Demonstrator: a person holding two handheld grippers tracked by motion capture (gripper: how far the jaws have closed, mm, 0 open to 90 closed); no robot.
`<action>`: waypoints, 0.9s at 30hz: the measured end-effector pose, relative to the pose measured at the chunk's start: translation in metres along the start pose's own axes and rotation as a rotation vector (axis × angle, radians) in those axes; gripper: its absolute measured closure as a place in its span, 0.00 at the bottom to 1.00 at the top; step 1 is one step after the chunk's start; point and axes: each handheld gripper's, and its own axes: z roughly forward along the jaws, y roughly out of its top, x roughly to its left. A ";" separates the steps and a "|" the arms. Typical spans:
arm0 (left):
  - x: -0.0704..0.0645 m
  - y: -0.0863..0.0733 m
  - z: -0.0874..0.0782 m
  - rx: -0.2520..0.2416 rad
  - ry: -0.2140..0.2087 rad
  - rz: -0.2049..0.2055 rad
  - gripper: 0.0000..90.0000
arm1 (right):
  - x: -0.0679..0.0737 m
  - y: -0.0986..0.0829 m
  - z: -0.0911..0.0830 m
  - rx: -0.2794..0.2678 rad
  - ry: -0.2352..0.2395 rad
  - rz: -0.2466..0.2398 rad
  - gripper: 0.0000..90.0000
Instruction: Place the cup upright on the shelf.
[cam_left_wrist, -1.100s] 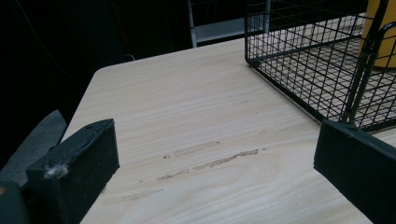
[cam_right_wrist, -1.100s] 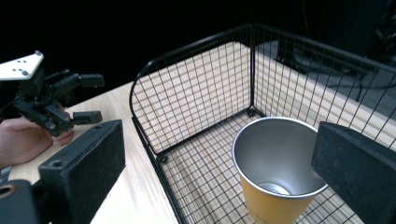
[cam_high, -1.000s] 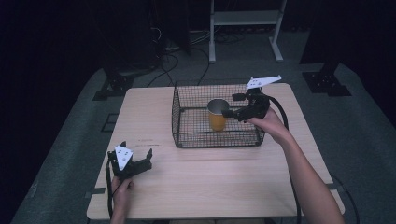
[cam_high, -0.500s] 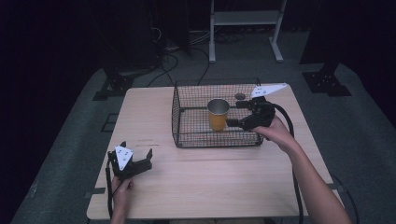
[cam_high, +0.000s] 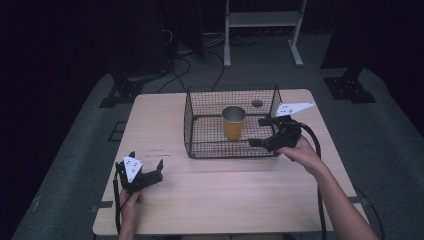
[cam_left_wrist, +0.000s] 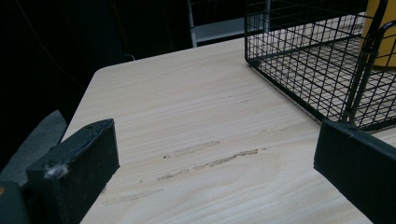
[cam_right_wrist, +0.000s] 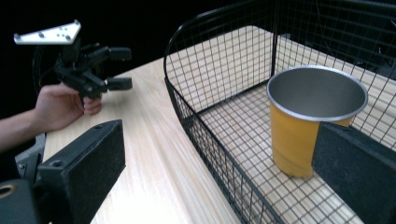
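- yellow cup (cam_high: 233, 123) upright inside wire basket (cam_high: 200, 125) on worktop (cam_high: 210, 185)
- right tool (cam_high: 261, 132) jaws apart at basket's right wall, mesh between
- left tool (cam_high: 146, 167) jaws apart, well left of basket, cup cut off in its view

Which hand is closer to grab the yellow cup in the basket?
The right one, probably. The right gripper is open at the wire basket, beside the upright yellow cup. The left gripper sits open near the table's front edge, well away from it.

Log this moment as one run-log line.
cup: upright in wire basket | right gripper: open, beside basket | left gripper: open, empty, near table edge
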 end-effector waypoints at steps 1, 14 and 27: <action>0.000 0.000 0.000 0.000 0.000 0.000 0.00 | 0.001 -0.002 -0.001 0.003 0.000 0.000 0.03; 0.000 0.000 0.000 -0.001 0.000 0.003 0.00 | 0.011 -0.026 -0.012 -0.009 -0.007 0.005 0.03; 0.000 0.000 0.000 0.000 0.000 0.005 0.00 | 0.024 -0.061 -0.021 -0.024 -0.013 0.023 0.03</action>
